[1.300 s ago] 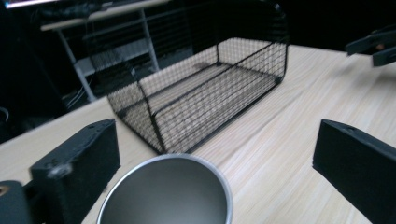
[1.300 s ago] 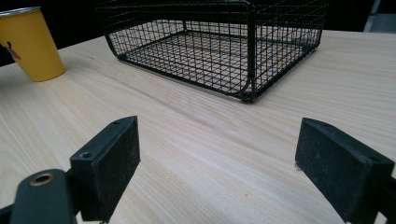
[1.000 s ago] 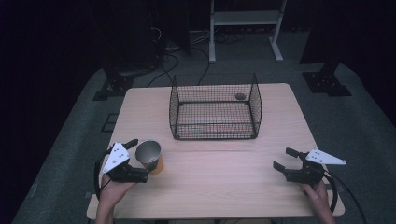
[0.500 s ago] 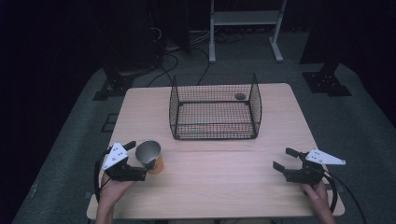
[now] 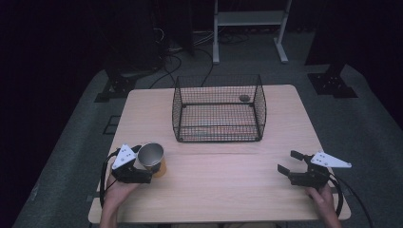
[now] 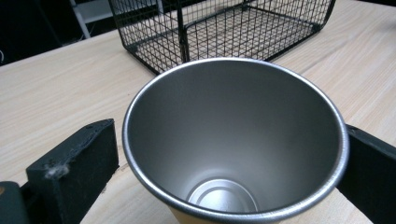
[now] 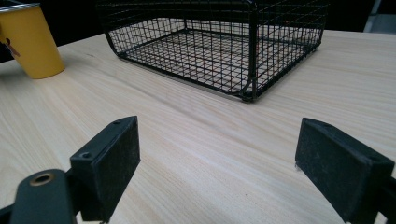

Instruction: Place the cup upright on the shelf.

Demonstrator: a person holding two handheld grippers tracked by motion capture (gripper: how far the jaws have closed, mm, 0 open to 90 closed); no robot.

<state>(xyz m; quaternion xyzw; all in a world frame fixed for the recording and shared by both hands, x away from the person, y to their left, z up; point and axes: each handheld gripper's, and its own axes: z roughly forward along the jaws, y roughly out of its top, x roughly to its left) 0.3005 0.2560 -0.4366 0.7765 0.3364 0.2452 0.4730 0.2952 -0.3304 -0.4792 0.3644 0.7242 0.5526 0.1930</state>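
Left tool (image 5: 142, 165), as I hold it at the near left of the tabletop (image 5: 223, 190), brackets the cup (image 5: 152, 159) with one flat black jaw on either side; in the left gripper view the jaws sit at or just off the cup (image 6: 236, 140) wall, and I cannot tell whether they press it. The cup is a tapered round vessel with a brushed metal interior, a rolled bright rim and a stepped circular base, and it stands upright on the wood. In the right gripper view its outer wall (image 7: 30, 42) is matte yellow with a small dark mark. Right tool (image 5: 291, 161), at the near right of the tabletop, rests with its jaws spread wide and nothing between them; their faces are dull black rectangular blocks, slightly scuffed. Between and beyond the two tools stands a wire basket (image 5: 218, 110) of thin black square mesh with rounded corners and an open top, well apart from the cup. A small dark round object (image 5: 244, 98) lies by its far wall. The tabletop is pale wood with fine straight grain.
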